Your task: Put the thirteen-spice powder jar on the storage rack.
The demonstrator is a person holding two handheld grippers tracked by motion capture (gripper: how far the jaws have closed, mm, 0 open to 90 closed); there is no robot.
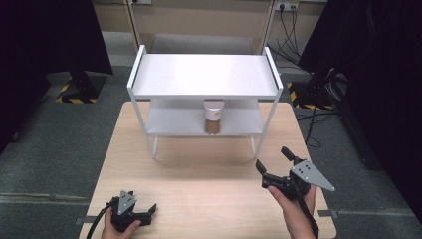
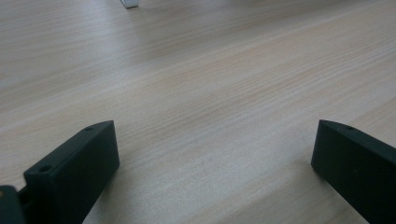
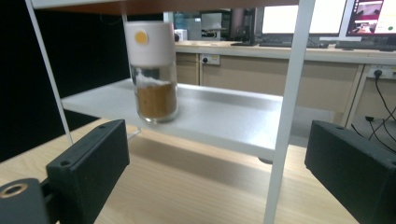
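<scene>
Pale wood-grain worktop [image 1: 199, 174] on grey carpet floor [image 1: 50, 149]. Black-and-yellow hazard tape [image 1: 67, 94] at dark stand bases — left and right. Black curtains [image 1: 45, 35] flank both sides. Beyond — long wooden desk [image 3: 261, 49] with wall sockets [image 1: 287, 6], trailing black cables [image 1: 291, 30], lit monitors [image 3: 327, 16]. Even overhead light.

Jar [image 1: 213, 118] top behind upper shelf [image 1: 204, 75]

Pale matt wood-grain table [image 1: 199, 174], smooth white metal rack [image 1: 204, 74], clear glass jar [image 3: 154, 93], matt black claws
</scene>
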